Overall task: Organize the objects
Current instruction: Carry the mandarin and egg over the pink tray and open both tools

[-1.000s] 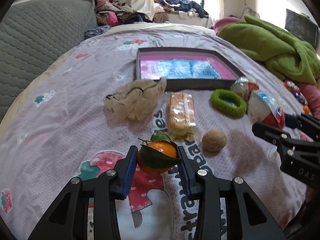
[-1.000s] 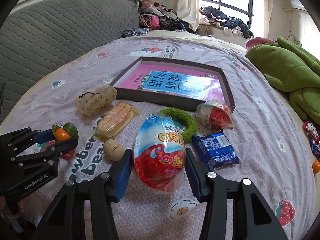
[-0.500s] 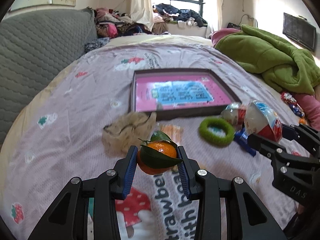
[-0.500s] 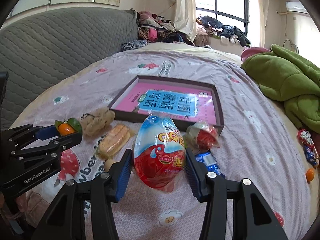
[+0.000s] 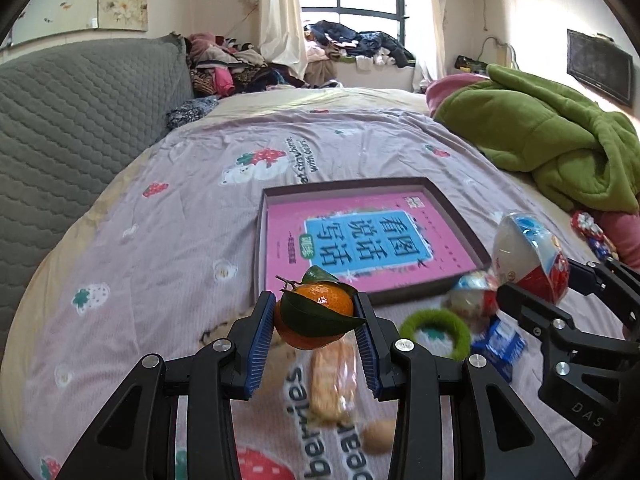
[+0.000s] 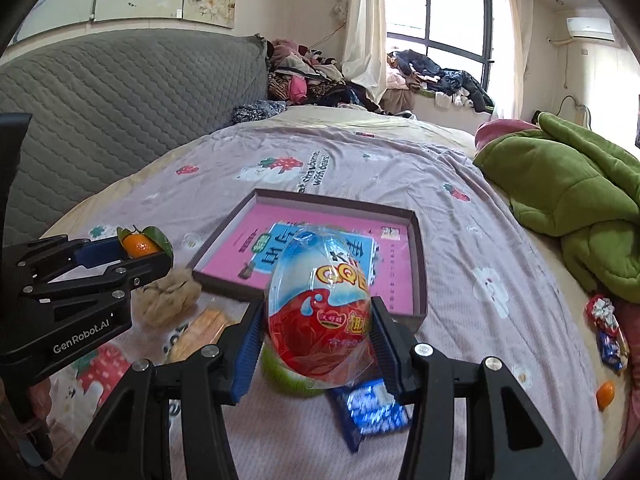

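Left wrist view: left gripper (image 5: pixel 316 322) clamped on a leafy tangerine (image 5: pixel 314 316), both blue pads against its sides, carried clear above the bedspread (image 5: pixel 160 248). Just beyond, a shallow box (image 5: pixel 262 216) with a pink book (image 5: pixel 360 240) lying flat in it. Below the tangerine, a wrapped biscuit pack (image 5: pixel 334 376) and a walnut (image 5: pixel 378 434); to the right a green ring (image 5: pixel 436 330), a blue packet (image 5: pixel 498 344) and a small foil egg (image 5: pixel 472 294). At the right edge, right gripper (image 5: pixel 540 272) closed round a big toy egg (image 5: pixel 528 252).

Right wrist view: right gripper (image 6: pixel 318 344) squeezing the toy egg (image 6: pixel 320 308) in crinkled film, raised over the ring (image 6: pixel 280 376) and blue packet (image 6: pixel 372 408), hiding part of the book (image 6: pixel 256 240). Seen only here: a beige scrunchie (image 6: pixel 168 300) beside the box (image 6: pixel 416 240), under the left gripper (image 6: pixel 140 248), which holds the tangerine (image 6: pixel 138 245), and sweets (image 6: pixel 606 332) with a small orange (image 6: pixel 605 394) far right. Walnut hidden here.
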Action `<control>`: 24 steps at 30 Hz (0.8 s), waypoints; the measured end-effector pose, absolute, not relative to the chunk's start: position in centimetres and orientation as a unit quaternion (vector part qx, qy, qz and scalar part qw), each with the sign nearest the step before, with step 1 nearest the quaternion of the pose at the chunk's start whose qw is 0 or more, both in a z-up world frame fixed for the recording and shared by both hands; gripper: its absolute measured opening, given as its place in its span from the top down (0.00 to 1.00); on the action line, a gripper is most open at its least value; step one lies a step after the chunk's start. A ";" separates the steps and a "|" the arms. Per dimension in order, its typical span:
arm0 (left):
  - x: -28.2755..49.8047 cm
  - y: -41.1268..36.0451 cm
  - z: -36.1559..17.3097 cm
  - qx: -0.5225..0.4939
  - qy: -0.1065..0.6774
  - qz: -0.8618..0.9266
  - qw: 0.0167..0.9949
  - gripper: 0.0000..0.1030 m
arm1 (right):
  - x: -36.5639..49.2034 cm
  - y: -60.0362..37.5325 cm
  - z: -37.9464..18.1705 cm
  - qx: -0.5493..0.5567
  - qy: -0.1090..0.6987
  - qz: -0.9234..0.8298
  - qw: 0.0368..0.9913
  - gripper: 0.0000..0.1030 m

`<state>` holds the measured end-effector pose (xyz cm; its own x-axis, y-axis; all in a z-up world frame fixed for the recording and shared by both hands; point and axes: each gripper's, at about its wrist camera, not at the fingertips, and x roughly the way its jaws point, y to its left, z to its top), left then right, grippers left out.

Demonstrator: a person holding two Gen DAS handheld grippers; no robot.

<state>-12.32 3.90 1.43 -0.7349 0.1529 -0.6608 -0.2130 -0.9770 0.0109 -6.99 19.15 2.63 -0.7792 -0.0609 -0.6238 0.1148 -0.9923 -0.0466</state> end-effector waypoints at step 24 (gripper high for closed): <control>-26.5 6.2 -1.0 -0.378 0.026 0.921 0.088 0.61 | -20.1 19.5 1.4 0.351 0.047 -0.934 0.041 0.50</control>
<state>-26.54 6.18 -0.96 -0.6990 0.1429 -0.7006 -0.1817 -0.9832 -0.0193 -20.07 19.47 1.35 -0.7498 -0.0441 -0.6602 0.1106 -0.9921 -0.0594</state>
